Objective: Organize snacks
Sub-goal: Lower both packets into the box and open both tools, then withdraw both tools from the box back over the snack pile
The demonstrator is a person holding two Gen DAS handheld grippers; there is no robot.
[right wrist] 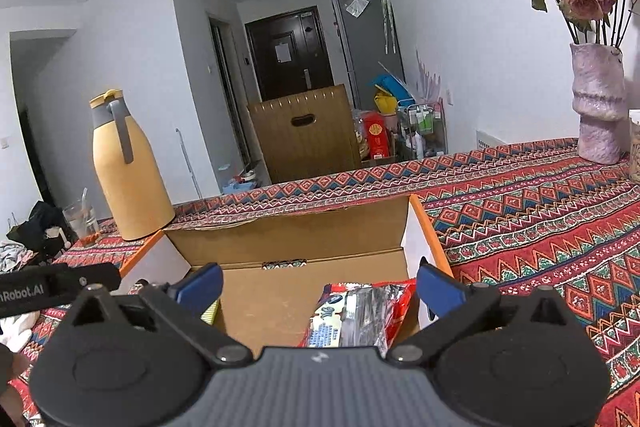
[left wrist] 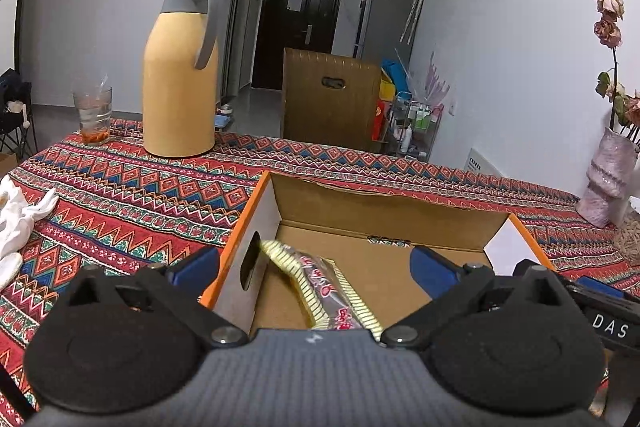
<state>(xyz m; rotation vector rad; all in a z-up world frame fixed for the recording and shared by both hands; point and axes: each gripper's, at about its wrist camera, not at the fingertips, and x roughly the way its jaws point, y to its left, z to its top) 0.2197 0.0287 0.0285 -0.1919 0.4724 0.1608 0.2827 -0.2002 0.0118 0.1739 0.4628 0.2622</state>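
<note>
Blue-padded jaws of the left gripper (left wrist: 314, 267) and right gripper (right wrist: 320, 289) stand spread, pinching nothing, over the cardboard box (left wrist: 384, 211). Inside lie the striped snack pack (left wrist: 324, 291) and red snack bag (right wrist: 360, 311). Pulling out carelessly could snag a wrapper, or nudge the box toward the yellow thermos (left wrist: 180, 67).

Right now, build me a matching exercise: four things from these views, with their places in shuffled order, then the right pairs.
Things:
1. yellow-edged snack pack
2. red snack bag
3. thermos
4. vase

Places:
A. on the tablecloth, beside the drinking glass
B. in the box, below the open right gripper
C. on the tablecloth by the wall, holding roses
D. in the box, below the open left gripper

Pairs: 1-D, 2-B, 3-A, 4-C
</note>
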